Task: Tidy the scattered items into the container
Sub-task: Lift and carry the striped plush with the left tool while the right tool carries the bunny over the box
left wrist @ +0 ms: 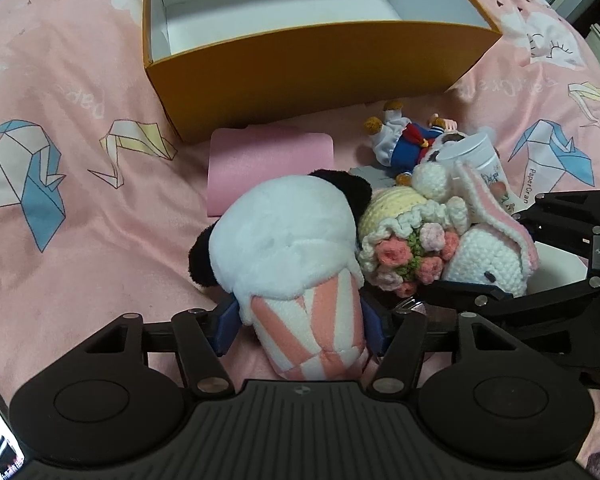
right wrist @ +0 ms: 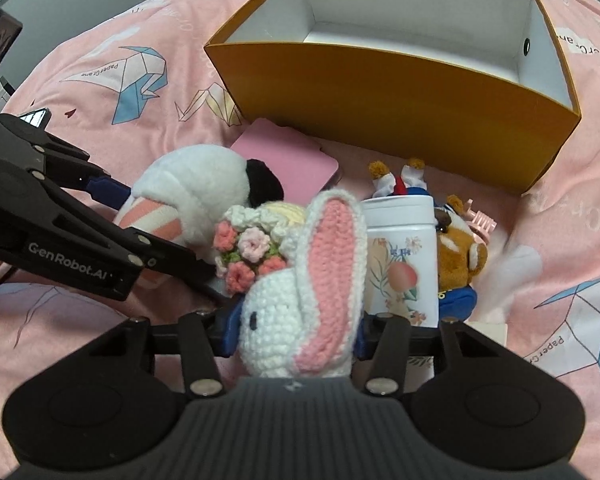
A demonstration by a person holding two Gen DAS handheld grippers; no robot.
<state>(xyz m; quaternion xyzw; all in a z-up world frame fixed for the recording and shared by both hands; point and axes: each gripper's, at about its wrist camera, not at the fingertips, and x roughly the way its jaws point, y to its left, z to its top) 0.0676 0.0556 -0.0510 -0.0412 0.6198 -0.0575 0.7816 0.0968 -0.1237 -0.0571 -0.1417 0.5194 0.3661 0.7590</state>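
My left gripper (left wrist: 300, 320) pads bracket the panda plush (left wrist: 288, 256) at its striped end; right gripper (right wrist: 298, 332) straddles the crochet bunny (right wrist: 296, 308), grip unconfirmed on both. Orange box (left wrist: 300, 76) lies straight ahead, empty, equally near both hands.

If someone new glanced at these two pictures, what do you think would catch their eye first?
Probably the two soft toys right up front: a panda plush with a pink-striped body between the left gripper fingers, and a crocheted bunny with a big pink ear between the right gripper fingers. Behind them, the empty yellow box stands open on the pink bedspread.
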